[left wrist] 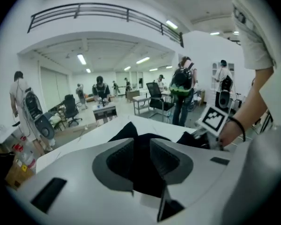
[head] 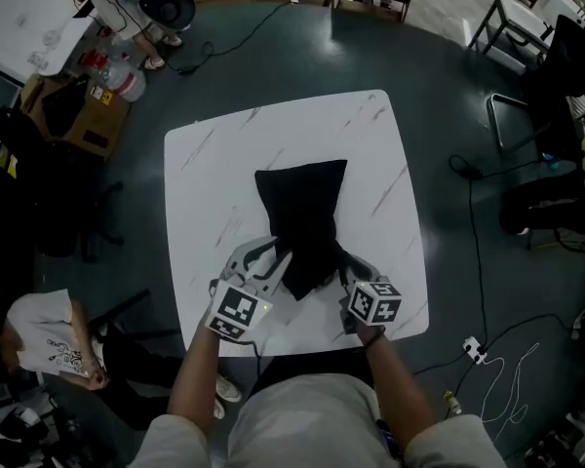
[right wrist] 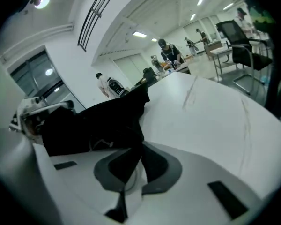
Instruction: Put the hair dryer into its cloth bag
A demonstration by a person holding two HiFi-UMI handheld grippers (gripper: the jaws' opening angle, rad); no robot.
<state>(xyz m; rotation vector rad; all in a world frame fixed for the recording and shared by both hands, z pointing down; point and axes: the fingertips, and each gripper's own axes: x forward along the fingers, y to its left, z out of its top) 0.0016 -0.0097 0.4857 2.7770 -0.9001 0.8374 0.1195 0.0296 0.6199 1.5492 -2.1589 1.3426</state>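
Both claws sit low over the near edge of the white marbled table (head: 214, 183). The tabletop runs on ahead of them, bare white out to either side. Round the table it's dark grey floor (head: 439, 86), with black cables (head: 473, 232) trailing off to the right of the right claw (head: 343, 267). A person in a white shirt (head: 49, 344) is down on the floor side, left of the left claw (head: 271, 258). Further out, ahead and left, there's a cardboard box (head: 78, 115), and ahead and right, black chairs (head: 551, 86). The left gripper view looks past the table (left wrist: 87, 135) into a big bright hall, strip lights overhead and people standing about, one wearing a backpack (left wrist: 182, 81).

Now the cloth bag (head: 302, 208). It's black and lying on the table, its near end right between the two claws and the rest stretching straight away from them.

On the left claw (left wrist: 141, 145), the jaws are parted a moderate way. Black cloth of the bag (left wrist: 140, 172) sits in the gap, and the pads aren't pinching it.

On the right claw (right wrist: 140, 145), the jaws are clamped down tight on a fold at the bag's (right wrist: 98, 125) near edge. The bulk of the bag spreads ahead and to that claw's left over the table (right wrist: 215, 111).

The hair dryer itself doesn't show, and I can't tell whether it's inside.
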